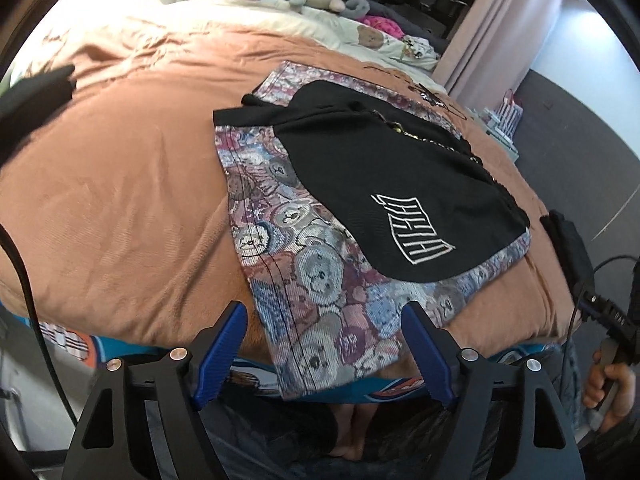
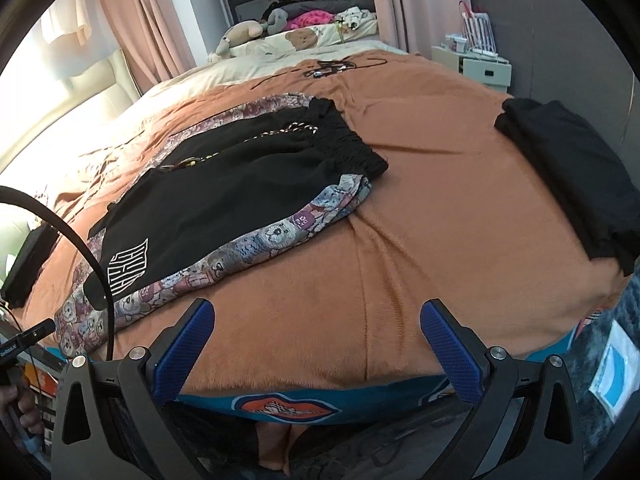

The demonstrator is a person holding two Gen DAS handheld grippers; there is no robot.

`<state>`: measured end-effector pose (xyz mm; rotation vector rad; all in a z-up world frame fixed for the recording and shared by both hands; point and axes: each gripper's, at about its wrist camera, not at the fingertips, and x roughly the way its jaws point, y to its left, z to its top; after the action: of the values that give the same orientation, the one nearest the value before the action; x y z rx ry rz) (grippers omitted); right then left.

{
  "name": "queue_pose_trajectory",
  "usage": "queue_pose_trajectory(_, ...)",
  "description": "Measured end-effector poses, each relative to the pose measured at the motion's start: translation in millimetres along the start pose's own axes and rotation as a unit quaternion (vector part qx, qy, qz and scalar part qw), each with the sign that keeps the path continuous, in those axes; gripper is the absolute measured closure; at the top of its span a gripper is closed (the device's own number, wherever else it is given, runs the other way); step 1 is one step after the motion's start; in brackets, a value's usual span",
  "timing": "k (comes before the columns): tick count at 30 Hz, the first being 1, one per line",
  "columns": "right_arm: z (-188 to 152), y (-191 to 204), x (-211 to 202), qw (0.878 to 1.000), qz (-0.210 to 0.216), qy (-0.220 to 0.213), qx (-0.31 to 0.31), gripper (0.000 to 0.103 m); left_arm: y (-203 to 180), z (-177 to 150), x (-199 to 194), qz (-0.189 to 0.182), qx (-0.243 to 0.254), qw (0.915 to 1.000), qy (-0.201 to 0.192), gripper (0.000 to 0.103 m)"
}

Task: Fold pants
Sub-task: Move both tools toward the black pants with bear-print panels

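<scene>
The pants (image 1: 360, 184) are black with a white logo and bear-print side panels, and lie doubled over flat on the orange bedspread (image 1: 120, 200). Their near end hangs over the bed's front edge. My left gripper (image 1: 324, 344) is open and empty, its blue fingers either side of that hanging end, not touching it. In the right wrist view the pants (image 2: 224, 200) lie to the left. My right gripper (image 2: 316, 340) is open and empty above the bare bedspread (image 2: 420, 240) at the bed's front edge, right of the pants.
A folded black garment (image 2: 572, 176) lies on the bed at the right. Pillows and stuffed toys (image 2: 280, 32) are at the far end. A white bedside unit (image 2: 476, 64) stands beyond the bed. A black cable (image 2: 92, 264) loops at the left.
</scene>
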<state>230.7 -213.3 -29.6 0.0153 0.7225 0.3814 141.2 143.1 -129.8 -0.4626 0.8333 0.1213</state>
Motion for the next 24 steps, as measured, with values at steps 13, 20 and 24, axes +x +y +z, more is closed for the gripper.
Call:
queue_pose_trajectory(13,14.6,-6.0,49.5,0.994,0.091,0.048,0.042,0.0,29.1,22.9,28.3,-0.058,-0.047,0.9972,-0.001,0.022)
queue_pose_trajectory(20,14.6,4.4,81.4,0.986,0.135,0.079,0.055,0.0,44.0,29.7,38.3,-0.103,-0.086,0.991,0.001,0.023)
queue_pose_trajectory(24,13.1,4.6,89.0,0.983,0.151,0.086,0.056,0.0,46.3,22.4,34.0,-0.151,-0.1,0.9834,0.009,0.023)
